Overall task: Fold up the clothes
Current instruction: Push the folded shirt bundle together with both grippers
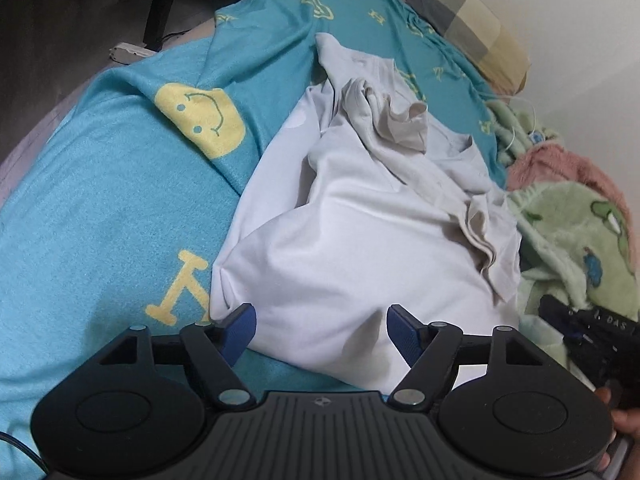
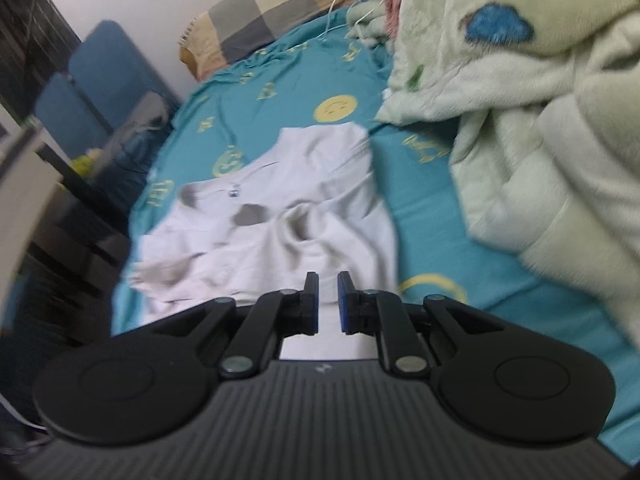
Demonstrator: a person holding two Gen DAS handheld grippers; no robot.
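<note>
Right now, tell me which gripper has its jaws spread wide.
The left gripper: its jaws stand far apart over the white shirt's near edge. The right gripper shows only a narrow gap.
</note>
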